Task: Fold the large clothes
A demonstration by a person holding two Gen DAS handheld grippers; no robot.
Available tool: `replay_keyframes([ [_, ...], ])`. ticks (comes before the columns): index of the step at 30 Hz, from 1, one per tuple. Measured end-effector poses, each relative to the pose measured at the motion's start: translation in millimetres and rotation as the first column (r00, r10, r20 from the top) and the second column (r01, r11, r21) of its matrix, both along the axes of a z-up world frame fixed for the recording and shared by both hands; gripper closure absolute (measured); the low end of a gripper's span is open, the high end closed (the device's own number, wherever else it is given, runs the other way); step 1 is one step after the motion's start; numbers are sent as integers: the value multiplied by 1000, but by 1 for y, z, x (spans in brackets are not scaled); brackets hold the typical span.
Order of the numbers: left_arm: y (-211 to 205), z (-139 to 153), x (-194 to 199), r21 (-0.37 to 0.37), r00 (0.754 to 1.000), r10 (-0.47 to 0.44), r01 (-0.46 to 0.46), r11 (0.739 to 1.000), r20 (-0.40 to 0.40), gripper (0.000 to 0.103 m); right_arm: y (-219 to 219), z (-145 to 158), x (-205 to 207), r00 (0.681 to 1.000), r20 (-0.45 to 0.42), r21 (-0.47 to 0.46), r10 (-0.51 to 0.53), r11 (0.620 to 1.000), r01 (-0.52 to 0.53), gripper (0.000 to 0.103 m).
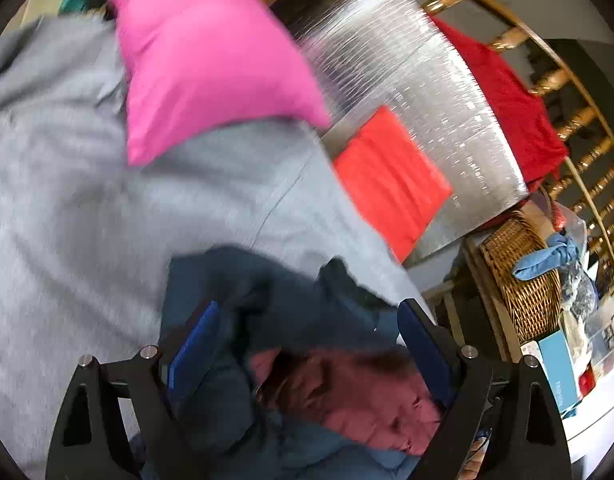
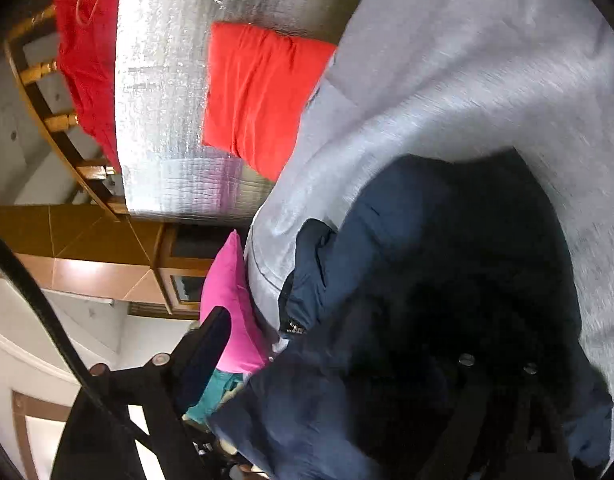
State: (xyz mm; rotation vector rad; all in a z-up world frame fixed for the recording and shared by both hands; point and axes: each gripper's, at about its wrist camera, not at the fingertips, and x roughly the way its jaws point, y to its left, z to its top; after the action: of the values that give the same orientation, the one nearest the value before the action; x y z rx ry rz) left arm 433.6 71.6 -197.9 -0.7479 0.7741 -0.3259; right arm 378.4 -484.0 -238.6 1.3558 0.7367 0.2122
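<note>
A navy blue jacket (image 1: 291,300) with a pink lining (image 1: 359,400) lies bunched on a large grey garment (image 1: 87,208). My left gripper (image 1: 307,344) is open, its blue-padded jaws wide on either side of the bunched jacket. In the right wrist view the navy jacket (image 2: 407,300) drapes over the grey garment (image 2: 467,80) and covers my right gripper (image 2: 327,352). Only its left finger (image 2: 205,344) shows; the right finger is buried in dark cloth. The image is motion-blurred.
A pink pillow (image 1: 203,56) lies on the grey garment. A folded orange-red cloth (image 1: 391,176) and a red garment (image 1: 515,108) lie on a silver foil mat (image 1: 435,80). Wooden railing (image 1: 567,80) runs behind. A wicker basket (image 1: 523,276) stands at right.
</note>
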Motion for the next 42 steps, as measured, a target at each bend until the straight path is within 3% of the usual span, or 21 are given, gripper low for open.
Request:
replay_keyframes([
  [7,8,-3,-8,21,997,-26,27,999,-70,13,-11,7,-50,999,-11,13,-41,999,41,15],
  [10,9,-5,-14,29,994,-47,50,998,-95,13,-7,-2,-53,998,-63,40,23,999,-21,16],
  [20,-23,-19,-7,-1,963,-221,223,975,-158,13,26,7,-30,989,-8,27,146,989,-146,15],
  [22,-27,-17,-3,-63,961,-248,241,968,-124,13,26,12,-26,989,50,40,138,989,-140,15],
  [23,-28,-16,-1,-99,963,-250,241,966,-98,13,24,18,-26,989,121,53,90,994,-97,15],
  [24,-28,-13,0,-126,970,-234,225,966,-66,13,17,29,-32,972,235,77,7,997,-26,15],
  [26,-25,-3,-5,-131,986,-164,164,978,12,13,10,41,-42,932,355,94,-76,995,45,15],
  [28,-19,8,-14,-125,991,-99,110,986,93,13,5,49,-51,907,404,41,-119,993,111,15],
  [30,-14,15,-20,-85,990,-56,67,994,130,12,1,50,-54,935,333,-60,-122,987,150,15],
  [32,-6,17,-24,-15,993,4,-3,1000,114,12,-4,47,-55,955,268,-124,-126,979,164,15],
  [37,7,-8,-20,101,994,70,-62,993,-85,12,-22,30,-65,984,78,-223,-161,959,174,15],
  [42,3,-30,-23,292,971,71,-2,956,-228,12,-26,3,-67,980,-147,-335,-135,939,79,15],
])
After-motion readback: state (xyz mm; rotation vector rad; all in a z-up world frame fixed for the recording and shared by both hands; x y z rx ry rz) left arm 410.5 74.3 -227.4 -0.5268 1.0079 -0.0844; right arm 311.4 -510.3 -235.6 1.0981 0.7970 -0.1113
